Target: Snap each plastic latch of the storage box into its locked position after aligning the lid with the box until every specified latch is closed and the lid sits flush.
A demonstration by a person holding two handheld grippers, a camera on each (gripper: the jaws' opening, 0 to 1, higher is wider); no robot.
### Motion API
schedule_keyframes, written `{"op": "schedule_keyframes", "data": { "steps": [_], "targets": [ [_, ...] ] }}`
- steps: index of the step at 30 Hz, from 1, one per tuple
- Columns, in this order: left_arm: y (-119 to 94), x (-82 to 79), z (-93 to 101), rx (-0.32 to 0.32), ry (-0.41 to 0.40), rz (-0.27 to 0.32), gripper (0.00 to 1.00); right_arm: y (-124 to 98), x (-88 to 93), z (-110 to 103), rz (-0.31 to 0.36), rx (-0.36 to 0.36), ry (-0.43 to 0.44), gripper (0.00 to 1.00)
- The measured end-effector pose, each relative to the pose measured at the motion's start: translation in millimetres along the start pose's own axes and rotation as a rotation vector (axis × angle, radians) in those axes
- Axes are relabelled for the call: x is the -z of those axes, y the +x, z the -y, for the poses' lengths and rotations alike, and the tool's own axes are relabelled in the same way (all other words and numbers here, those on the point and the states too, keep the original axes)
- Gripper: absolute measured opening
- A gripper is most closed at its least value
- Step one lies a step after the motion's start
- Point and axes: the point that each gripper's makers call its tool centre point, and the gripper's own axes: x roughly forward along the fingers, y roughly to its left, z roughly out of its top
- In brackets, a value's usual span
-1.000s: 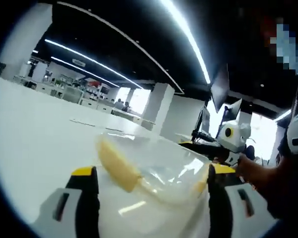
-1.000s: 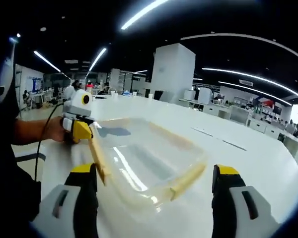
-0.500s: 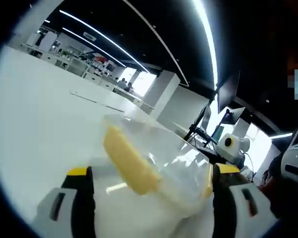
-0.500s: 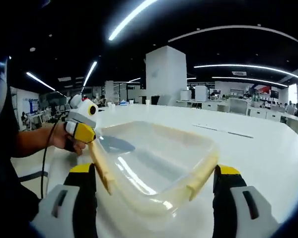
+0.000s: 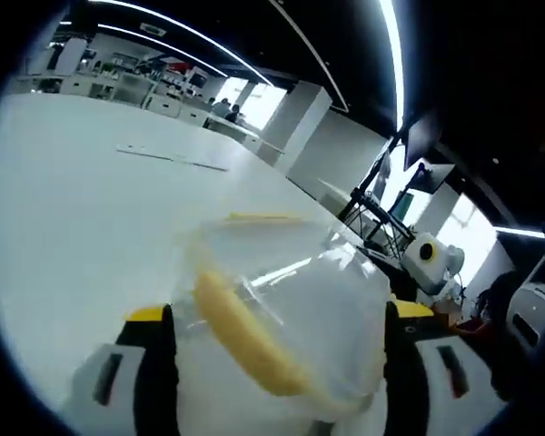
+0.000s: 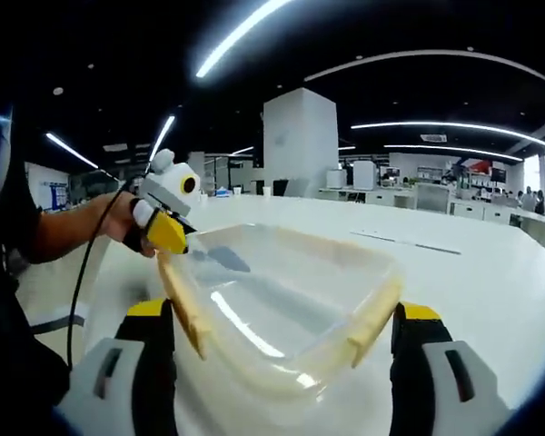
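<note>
Both views are bright below and dark above. Long ceiling light strips (image 6: 254,27) curve across the black ceiling from twelve toward two o'clock in the left gripper view and toward ten o'clock in the right gripper view, bent by the fisheye lens. The white table (image 5: 82,209) glows almost blown out. Windows (image 5: 459,232) at three o'clock in the left gripper view flare white. Streaks of glare lie on the clear storage box (image 6: 282,309), with a soft shadow inside it near ten o'clock. Edges smear and stretch; the near part of the box in the left gripper view is blurred.
</note>
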Motion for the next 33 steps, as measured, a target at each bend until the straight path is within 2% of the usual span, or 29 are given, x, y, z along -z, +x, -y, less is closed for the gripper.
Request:
{"op": "schedule_keyframes", "data": {
  "steps": [2, 5, 6, 10, 17, 21, 27, 31, 33],
  "targets": [
    [2.4, -2.9, 0.3, 0.006, 0.013, -0.008, 0.92, 0.2, 0.2, -0.2, 0.000, -0.001, -0.001, 1.00],
    [8.3, -2.5, 2.1, 0.014, 0.038, -0.054, 0.91, 0.1, 0.0, -0.1, 0.000, -0.003, -0.002, 1.00],
    [10.6, -3.0, -3.0, 0.014, 0.052, -0.081, 0.91, 0.1, -0.1, -0.3, 0.001, -0.004, -0.002, 1.00],
    [14.8, -4.3, -4.3, 0.029, 0.048, -0.107, 0.93, 0.2, -0.1, -0.9, 0.005, -0.004, -0.001, 1.00],
    [24.0, -0.1, -4.1, 0.091, 0.053, -0.193, 0.99, 1.0, -1.3, -1.2, 0.011, 0.007, 0.001, 0.99],
    [28.7, 1.8, -1.5, 0.123, 0.076, -0.237, 0.99, 0.6, -1.3, -0.9, 0.012, 0.007, -0.002, 0.97],
    [31.2, 6.5, 3.3, 0.117, 0.091, -0.321, 0.98, 0.7, 0.3, -2.0, 0.013, 0.006, 0.001, 0.94],
    [30.3, 9.3, 5.9, 0.117, 0.096, -0.337, 0.98, 0.8, -0.4, -2.6, 0.011, 0.004, 0.007, 0.92],
    [30.6, 10.8, 8.4, 0.120, 0.100, -0.355, 0.98, 0.0, 1.3, -3.4, 0.033, 0.009, 0.012, 0.91]
  ]
}}
